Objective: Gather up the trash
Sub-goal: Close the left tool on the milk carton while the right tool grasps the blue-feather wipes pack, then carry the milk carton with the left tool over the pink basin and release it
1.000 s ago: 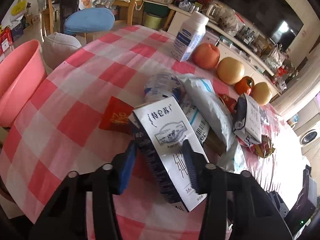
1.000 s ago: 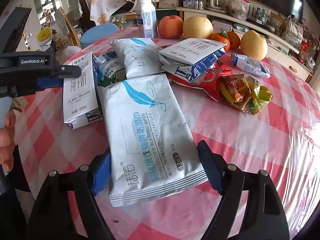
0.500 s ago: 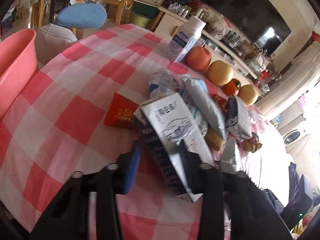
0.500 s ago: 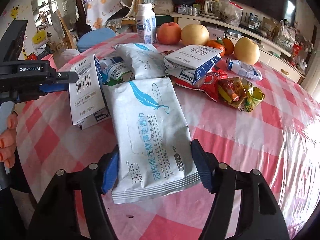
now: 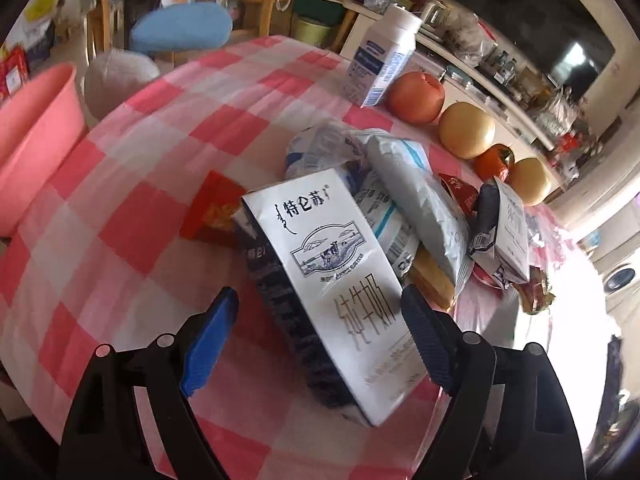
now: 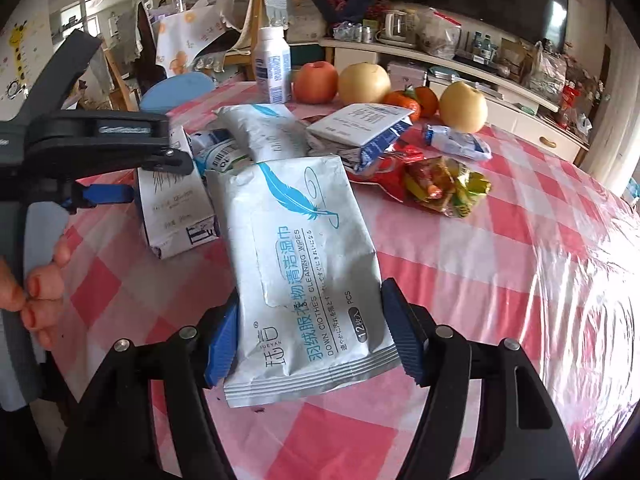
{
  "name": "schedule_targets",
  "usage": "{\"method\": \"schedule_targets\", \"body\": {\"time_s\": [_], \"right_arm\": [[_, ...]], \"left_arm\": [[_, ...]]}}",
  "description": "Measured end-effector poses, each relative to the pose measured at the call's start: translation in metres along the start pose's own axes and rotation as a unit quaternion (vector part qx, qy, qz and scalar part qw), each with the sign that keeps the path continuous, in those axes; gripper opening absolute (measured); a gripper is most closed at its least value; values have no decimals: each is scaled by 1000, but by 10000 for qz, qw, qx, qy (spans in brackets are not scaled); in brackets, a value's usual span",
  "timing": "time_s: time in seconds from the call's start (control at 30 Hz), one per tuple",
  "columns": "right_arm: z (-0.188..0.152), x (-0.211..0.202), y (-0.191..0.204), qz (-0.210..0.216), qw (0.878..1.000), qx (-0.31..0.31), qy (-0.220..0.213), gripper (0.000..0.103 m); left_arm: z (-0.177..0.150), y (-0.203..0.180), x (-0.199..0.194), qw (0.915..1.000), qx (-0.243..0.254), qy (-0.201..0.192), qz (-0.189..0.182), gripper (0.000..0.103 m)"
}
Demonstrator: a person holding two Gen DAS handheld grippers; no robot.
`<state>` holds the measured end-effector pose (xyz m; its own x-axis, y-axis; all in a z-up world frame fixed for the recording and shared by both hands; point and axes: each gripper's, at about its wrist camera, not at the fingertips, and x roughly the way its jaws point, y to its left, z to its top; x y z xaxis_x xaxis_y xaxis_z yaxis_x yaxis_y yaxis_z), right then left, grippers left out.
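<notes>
Left gripper (image 5: 316,336) jaws have just been opening, now wide, milk carton (image 5: 332,280) between them but the pads look clear of it. Right gripper (image 6: 308,340) clamps the near end of the wipes pack (image 6: 300,276), which lies just right of the carton. Risk: the soft pack sags or slips out when lifted; the carton's untidy pile could topple if nudged

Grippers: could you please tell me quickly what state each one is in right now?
Left gripper: open, jaws just widened; milk carton lies between them, ungripped.
Right gripper: shut on the wipes pack.
</notes>
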<state>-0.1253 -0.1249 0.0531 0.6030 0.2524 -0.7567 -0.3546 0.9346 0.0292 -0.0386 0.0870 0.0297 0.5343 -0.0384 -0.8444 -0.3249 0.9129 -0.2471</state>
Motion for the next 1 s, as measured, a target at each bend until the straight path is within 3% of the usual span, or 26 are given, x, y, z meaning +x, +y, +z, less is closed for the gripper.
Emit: {"method": "schedule_targets", "body": {"time_s": [0.07,0.23,0.47,0.5,0.6,0.63,0.73,1.0], "right_arm": [[-2,-1,-2,-3,10000,8,12,67],[-3,-4,-5,51,10000,21,-29,67],[-3,-7,-1,97,9999,-18,-71,67],[-4,-7,0,95,9999,-36,-63,67],[-3,-7,-1,88,9999,-20,-58,67],[-3,-8,-2,85,9999,1,-72,67],[-2,-10,-6,76,9999,57,-101,67],[-1,-16,-2,245,9996,113,-125,67]], "left_arm": [[0,-10,0,9992,286,-92,268,84],[1,-14,-1,9975,641,-89,269,79],[1,-3,14,9984,257,293,-400,86],[0,-6,14,9980,343,297,-438,81],[-2,-11,12,9969,466,275,-569,49],[-2,-11,11,9969,491,245,-568,46],[-2,-9,6,9970,442,153,-621,39],[6,8,-23,9945,625,-95,-837,38]]}}
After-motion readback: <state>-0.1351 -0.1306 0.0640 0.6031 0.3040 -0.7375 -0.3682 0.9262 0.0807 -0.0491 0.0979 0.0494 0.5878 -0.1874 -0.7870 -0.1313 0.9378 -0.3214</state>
